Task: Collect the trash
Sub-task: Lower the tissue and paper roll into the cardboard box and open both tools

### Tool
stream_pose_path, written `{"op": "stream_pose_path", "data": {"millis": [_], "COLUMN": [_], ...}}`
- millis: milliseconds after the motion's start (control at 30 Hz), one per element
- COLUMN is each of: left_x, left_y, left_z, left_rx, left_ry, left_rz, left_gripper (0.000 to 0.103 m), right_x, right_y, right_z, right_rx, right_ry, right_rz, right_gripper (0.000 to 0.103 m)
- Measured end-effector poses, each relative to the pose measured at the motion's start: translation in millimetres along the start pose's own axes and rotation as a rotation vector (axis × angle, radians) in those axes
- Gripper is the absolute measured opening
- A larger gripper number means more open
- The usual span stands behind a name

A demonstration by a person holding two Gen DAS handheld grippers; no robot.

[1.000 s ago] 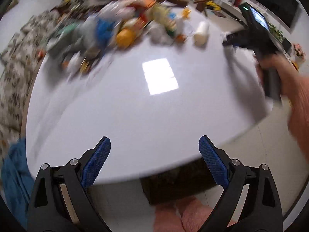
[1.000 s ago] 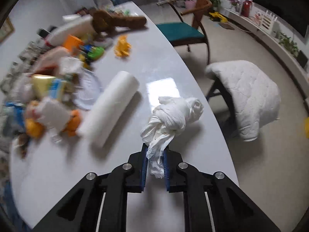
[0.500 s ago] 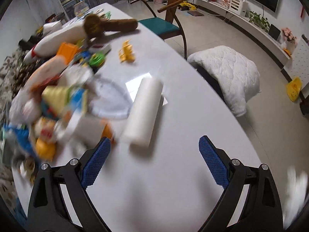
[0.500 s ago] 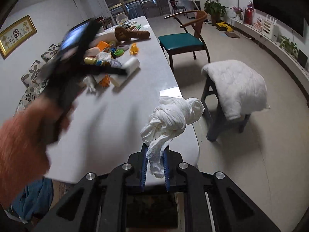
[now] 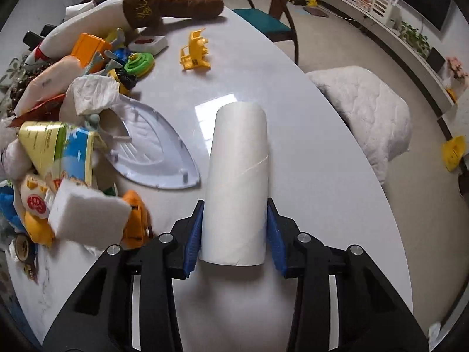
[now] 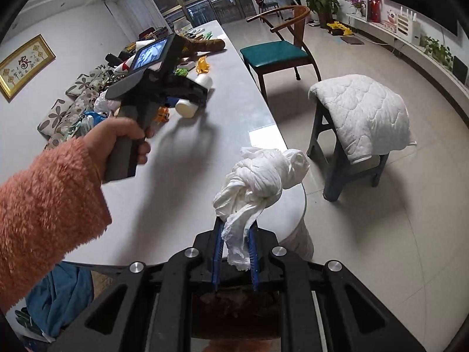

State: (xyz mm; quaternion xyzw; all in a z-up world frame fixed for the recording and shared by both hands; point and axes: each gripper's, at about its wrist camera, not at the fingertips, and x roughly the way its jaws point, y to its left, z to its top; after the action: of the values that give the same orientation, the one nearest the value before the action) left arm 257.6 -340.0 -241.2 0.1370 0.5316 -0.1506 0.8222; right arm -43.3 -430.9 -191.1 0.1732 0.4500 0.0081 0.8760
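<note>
The white paper roll (image 5: 237, 187) lies on its side on the white worktop (image 5: 322, 199), its near end between the blue pads (image 5: 194, 240) of your left hand-held gripper (image 5: 234, 242). The jaws are closing, and both pads look to be touching the roll's sides. Just left of the roll sits a white leaf-shaped plastic shell (image 5: 152, 149), and beyond that a heap of clutter: a white sponge block (image 5: 88, 218), a yellow-green carton (image 5: 58, 149), a crumpled tissue (image 5: 93, 94), a green spiral toy (image 5: 139, 64), a yellow toy vehicle (image 5: 195, 51) and a brown plush toy (image 5: 173, 3).

Your right hand-held gripper (image 6: 234, 256) is clamped on a knotted wad of white tissue (image 6: 261, 179), held above the worktop's near rounded end. From that view, your left hand (image 6: 117, 138) in a fuzzy pink sleeve (image 6: 44, 211) grips the other tool's handle over the roll. A stool draped with a white quilted cover (image 6: 363, 114) stands on the floor beside the worktop, with a wooden chair with a green seat (image 6: 275, 52) further back.
</note>
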Motion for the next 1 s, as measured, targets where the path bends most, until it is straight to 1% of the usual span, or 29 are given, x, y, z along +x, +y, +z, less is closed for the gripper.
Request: {"op": "stream_pose_path", "data": {"millis": [67, 100, 167, 233, 300, 367, 433, 500, 533, 567, 633, 733, 767, 800, 900, 933, 967, 1000], "left_x": [-6, -10, -26, -46, -74, -97, -118, -144, -155, -163, -180, -187, -188, -187, -176, -171, -162, -150], "left_y": [-1, 1, 8, 10, 11, 15, 24, 40, 48, 56, 75, 93, 100, 107, 120, 122, 123, 125], "left_z": [-5, -8, -18, -31, -54, -76, -100, -133, -152, -168, -210, -262, -284, -304, -364, -376, -393, -407], "left_rx": [0.016, 0.011, -0.014, -0.009, 0.023, 0.037, 0.035, 0.027, 0.026, 0.019, 0.005, 0.004, -0.001, -0.012, -0.055, -0.057, -0.067, -0.086], "left_ry": [-0.009, -0.011, -0.024, -0.05, -0.09, -0.104, -0.114, -0.124, -0.122, -0.117, -0.087, -0.03, -0.001, 0.036, 0.152, 0.177, 0.219, 0.261], "left_rz": [0.014, 0.008, -0.034, -0.049, -0.064, -0.091, -0.101, -0.127, -0.118, -0.13, -0.166, -0.165, -0.157, -0.173, -0.205, -0.204, -0.2, -0.202], "left_gripper": [0.039, 0.039, 0.039, 0.039, 0.039, 0.039, 0.039, 0.039, 0.039, 0.039, 0.039, 0.039, 0.039, 0.039, 0.039, 0.039, 0.039, 0.039], "right_x": [1, 1, 1, 1, 0, 0, -2, -4, -5, -6, -6, -4, -2, 0, 10, 16, 20, 30], "right_y": [1, 4, 7, 15, 24, 39, 53, 71, 81, 93, 113, 140, 151, 159, 180, 184, 189, 192], "right_z": [2, 5, 5, 7, 8, 7, 6, 4, 1, -3, -12, -32, -43, -52, -92, -106, -116, -134], "right_rx": [-0.005, -0.011, -0.021, -0.039, -0.061, -0.095, -0.126, -0.152, -0.168, -0.186, -0.228, -0.267, -0.276, -0.283, -0.314, -0.323, -0.33, -0.341], "right_ry": [-0.003, -0.006, -0.007, -0.01, -0.009, -0.001, 0.003, 0.014, 0.021, 0.03, 0.05, 0.093, 0.124, 0.146, 0.238, 0.274, 0.3, 0.351], "right_rz": [0.005, 0.005, 0.006, 0.009, 0.011, 0.003, -0.006, -0.009, -0.011, -0.013, -0.022, -0.025, -0.017, -0.015, -0.011, -0.011, -0.014, -0.02], "right_gripper": [0.015, 0.015, 0.015, 0.015, 0.015, 0.015, 0.015, 0.015, 0.015, 0.015, 0.015, 0.015, 0.015, 0.015, 0.015, 0.015, 0.015, 0.015]}}
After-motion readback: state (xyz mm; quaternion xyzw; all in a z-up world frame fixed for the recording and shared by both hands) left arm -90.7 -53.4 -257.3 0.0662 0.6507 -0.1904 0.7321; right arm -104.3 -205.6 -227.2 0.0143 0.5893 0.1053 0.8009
